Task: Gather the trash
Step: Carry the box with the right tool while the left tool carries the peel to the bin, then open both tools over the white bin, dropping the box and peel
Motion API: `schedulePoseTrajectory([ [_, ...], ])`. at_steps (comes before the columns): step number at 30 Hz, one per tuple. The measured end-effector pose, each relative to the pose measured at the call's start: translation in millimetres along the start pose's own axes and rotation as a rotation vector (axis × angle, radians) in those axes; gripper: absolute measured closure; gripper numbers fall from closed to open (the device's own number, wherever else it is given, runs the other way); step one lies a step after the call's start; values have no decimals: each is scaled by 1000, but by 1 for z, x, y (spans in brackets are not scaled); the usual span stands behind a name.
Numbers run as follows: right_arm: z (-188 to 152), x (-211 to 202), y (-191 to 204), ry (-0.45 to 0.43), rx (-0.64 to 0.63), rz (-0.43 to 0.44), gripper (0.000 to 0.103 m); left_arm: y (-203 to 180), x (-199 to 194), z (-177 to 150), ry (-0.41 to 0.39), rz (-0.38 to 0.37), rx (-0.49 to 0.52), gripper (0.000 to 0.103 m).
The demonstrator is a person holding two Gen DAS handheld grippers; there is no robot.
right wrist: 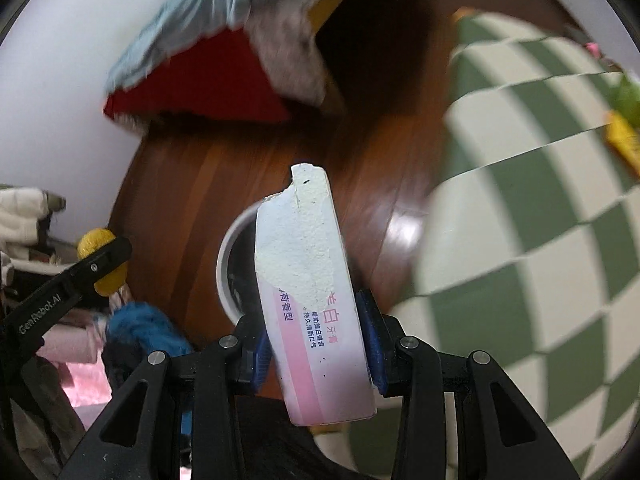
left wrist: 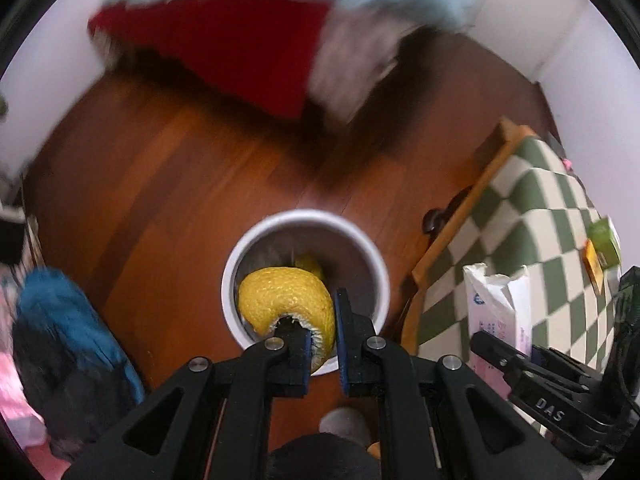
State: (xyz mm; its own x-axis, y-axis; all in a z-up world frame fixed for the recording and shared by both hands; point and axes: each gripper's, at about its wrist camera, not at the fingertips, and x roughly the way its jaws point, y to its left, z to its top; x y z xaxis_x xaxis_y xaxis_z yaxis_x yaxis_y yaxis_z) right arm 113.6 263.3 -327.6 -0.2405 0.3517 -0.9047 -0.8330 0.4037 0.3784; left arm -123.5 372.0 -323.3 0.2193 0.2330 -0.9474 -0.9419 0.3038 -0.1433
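Reddish-brown wooden flooring [left wrist: 168, 200] fills the middle of both views, with white walls curving around the edges and a red, pale blue and grey bundle of fabric [left wrist: 248, 40] lying blurred at the far side. On the floor stands a round white waste bin [left wrist: 304, 217] with a dark inside, and a bit of yellow peel is already visible at its bottom. Directly above the bin's opening the left gripper [left wrist: 323, 344] pinches a curled piece of yellow citrus peel [left wrist: 286, 296]: its blue-padded jaws stand only slightly apart, and the peel's ragged white pith edge sits between them while the rest of the peel hangs over the bin mouth. To the right, a table covered in a green-and-cream checked cloth [left wrist: 532, 208] has a wooden edge, and a small green box [left wrist: 604, 236] lies on it near a yellow packet [left wrist: 593, 266]. The right gripper [right wrist: 316, 348] is closed on a torn toothpaste box [right wrist: 312, 296], white and pink with printed characters, its outer layer peeled away to rough pale card at the upper end; the box stands nearly upright, tilted a little, with both blue pads pressed against its sides. Behind the box the bin's white rim shows on the floor. At the left of the floor sit a fuzzy blue item [left wrist: 60, 312] and some pink cloth [left wrist: 16, 392].
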Motion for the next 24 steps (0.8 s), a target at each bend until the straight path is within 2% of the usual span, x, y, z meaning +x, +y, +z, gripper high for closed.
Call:
schedulePoseTrajectory([
  [4, 9, 58, 24, 90, -21, -22, 62, 26, 36, 3, 92, -30, -62, 95],
  [8, 15, 101, 42, 146, -39, -53, 62, 44, 57, 5, 153, -17, -90, 89],
  [10, 19, 116, 45, 163, -32, -51, 61, 49, 61, 6, 162, -12, -101, 73],
  [12, 19, 131, 46, 187, -37, -44, 59, 56, 58, 7, 156, -24, -125, 20],
  [13, 23, 137, 44, 191, -39, -42, 49, 60, 58, 7, 146, -24, -131, 11],
  [14, 23, 142, 44, 193, -45, -36, 34, 62, 55, 7, 135, -17, -132, 9],
  [16, 23, 147, 41, 186, -37, -37, 15, 65, 55, 5, 141, 3, -130, 9],
  [17, 27, 148, 39, 185, -31, -24, 9, 65, 55, 4, 140, 15, -128, 8],
  [20, 26, 149, 34, 189, -36, -36, 2, 63, 52, -2, 118, 83, -94, 8],
  [24, 27, 148, 38, 198, -101, -136, 2, 59, 45, -15, 81, 164, -56, 8],
])
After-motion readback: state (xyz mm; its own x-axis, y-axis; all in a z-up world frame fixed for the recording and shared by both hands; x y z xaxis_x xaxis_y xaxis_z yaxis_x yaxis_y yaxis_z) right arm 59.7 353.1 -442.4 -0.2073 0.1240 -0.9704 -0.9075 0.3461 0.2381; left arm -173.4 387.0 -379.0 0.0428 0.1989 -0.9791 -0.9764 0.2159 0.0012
